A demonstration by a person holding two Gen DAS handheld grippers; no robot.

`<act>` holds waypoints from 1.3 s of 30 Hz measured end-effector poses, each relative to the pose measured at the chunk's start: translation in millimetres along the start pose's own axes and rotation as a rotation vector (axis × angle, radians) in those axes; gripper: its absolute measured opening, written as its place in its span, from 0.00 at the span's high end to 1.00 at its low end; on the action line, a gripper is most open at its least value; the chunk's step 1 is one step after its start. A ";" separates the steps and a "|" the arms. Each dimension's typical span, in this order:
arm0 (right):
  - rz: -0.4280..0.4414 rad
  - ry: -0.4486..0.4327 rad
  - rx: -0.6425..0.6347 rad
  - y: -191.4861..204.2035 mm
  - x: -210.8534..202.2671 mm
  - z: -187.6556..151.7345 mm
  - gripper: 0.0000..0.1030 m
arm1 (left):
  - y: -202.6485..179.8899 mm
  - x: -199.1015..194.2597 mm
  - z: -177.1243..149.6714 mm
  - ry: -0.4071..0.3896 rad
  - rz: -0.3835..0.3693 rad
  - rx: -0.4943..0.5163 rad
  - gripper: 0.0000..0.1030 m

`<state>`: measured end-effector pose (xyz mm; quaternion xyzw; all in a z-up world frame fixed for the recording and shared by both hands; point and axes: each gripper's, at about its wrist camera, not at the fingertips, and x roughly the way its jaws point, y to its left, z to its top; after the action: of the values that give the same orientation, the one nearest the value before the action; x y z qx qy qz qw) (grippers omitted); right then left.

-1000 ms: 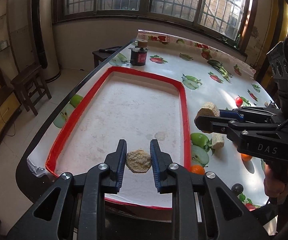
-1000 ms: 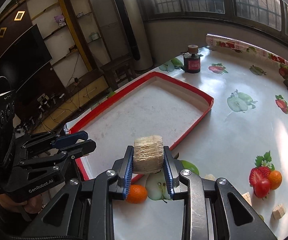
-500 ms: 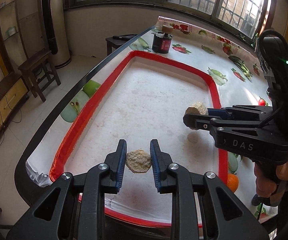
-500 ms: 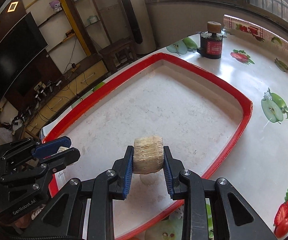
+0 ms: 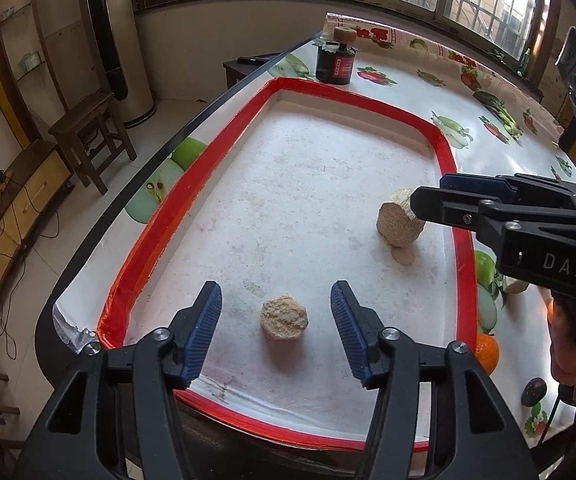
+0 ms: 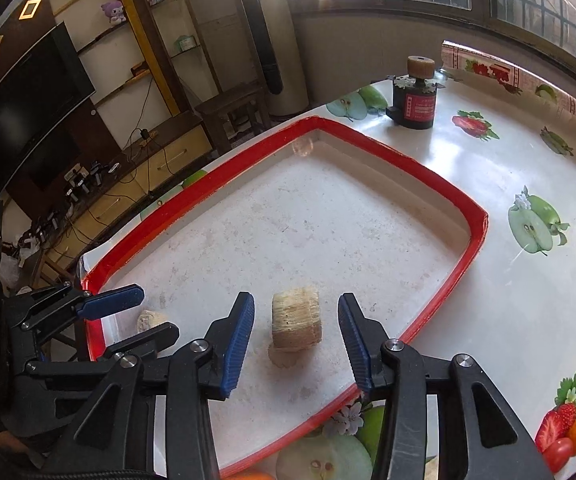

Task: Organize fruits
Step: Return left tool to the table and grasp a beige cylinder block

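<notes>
A red-rimmed white tray lies on the fruit-print table. A small beige chunk rests on the tray floor between the open jaws of my left gripper. A larger ribbed beige cylinder lies on the tray between the open jaws of my right gripper. The cylinder also shows in the left wrist view, with the right gripper over it. The left gripper and the small chunk show at the left of the right wrist view.
A black jar with a red label stands beyond the tray's far corner. An orange, a dark round fruit and a pale chunk lie on the table right of the tray. A wooden stool stands on the floor at left.
Both grippers have opened and let go of their pieces, which now rest on the tray floor. The right gripper came further in over the tray first.
</notes>
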<state>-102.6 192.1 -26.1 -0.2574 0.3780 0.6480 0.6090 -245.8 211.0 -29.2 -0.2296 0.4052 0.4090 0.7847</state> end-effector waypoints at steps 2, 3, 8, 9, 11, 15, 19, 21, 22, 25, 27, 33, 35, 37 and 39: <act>0.007 -0.019 0.009 -1.8 -13.0 -2.0 0.56 | -0.5 -3.2 0.1 -0.003 0.005 -0.002 0.45; 0.011 -0.029 0.014 -3.2 -19.8 -3.7 0.56 | -1.4 -5.2 -0.3 -0.007 0.004 -0.001 0.45; 0.004 -0.076 0.041 -12.0 -58.9 -19.5 0.55 | -8.0 -15.0 -2.8 -0.019 -0.008 -0.001 0.45; -0.001 -0.085 0.047 -14.7 -66.1 -23.6 0.53 | -10.3 -17.7 -3.1 -0.022 -0.013 0.000 0.45; -0.010 -0.103 0.062 -19.9 -80.4 -32.9 0.52 | -16.1 -23.4 -3.3 -0.032 -0.024 0.005 0.45; -0.033 -0.123 0.089 -32.4 -102.7 -50.4 0.49 | -32.5 -33.7 -3.0 -0.049 -0.048 0.028 0.45; -0.051 -0.129 0.115 -44.2 -118.5 -67.5 0.49 | -49.7 -40.2 -4.1 -0.054 -0.077 0.055 0.45; -0.066 -0.132 0.123 -49.0 -124.6 -74.5 0.49 | -58.9 -43.9 -5.4 -0.056 -0.087 0.071 0.45; -0.074 -0.135 0.129 -52.3 -128.0 -78.4 0.49 | -63.4 -45.8 -5.9 -0.056 -0.095 0.080 0.45; -0.085 -0.141 0.150 -62.4 -137.7 -89.4 0.49 | -76.4 -49.9 -7.2 -0.059 -0.110 0.104 0.45; -0.099 -0.145 0.163 -68.3 -144.5 -96.4 0.49 | -85.0 -52.0 -8.1 -0.060 -0.123 0.116 0.45; -0.141 -0.161 0.210 -90.6 -164.5 -120.0 0.45 | -111.5 -54.4 -10.8 -0.059 -0.168 0.154 0.45; -0.155 -0.162 0.229 -98.7 -169.6 -129.7 0.45 | -122.9 -53.7 -11.8 -0.052 -0.180 0.173 0.45; -0.175 -0.160 0.245 -104.9 -175.4 -140.1 0.45 | -134.3 -52.5 -12.3 -0.048 -0.190 0.193 0.45; -0.198 -0.161 0.259 -112.4 -181.6 -149.7 0.45 | -145.0 -50.9 -13.0 -0.045 -0.205 0.207 0.45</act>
<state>11.8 -39.3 11.2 -0.1601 0.3812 0.5492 0.7262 -148.7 97.7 9.5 -0.1786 0.4022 0.2881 0.8505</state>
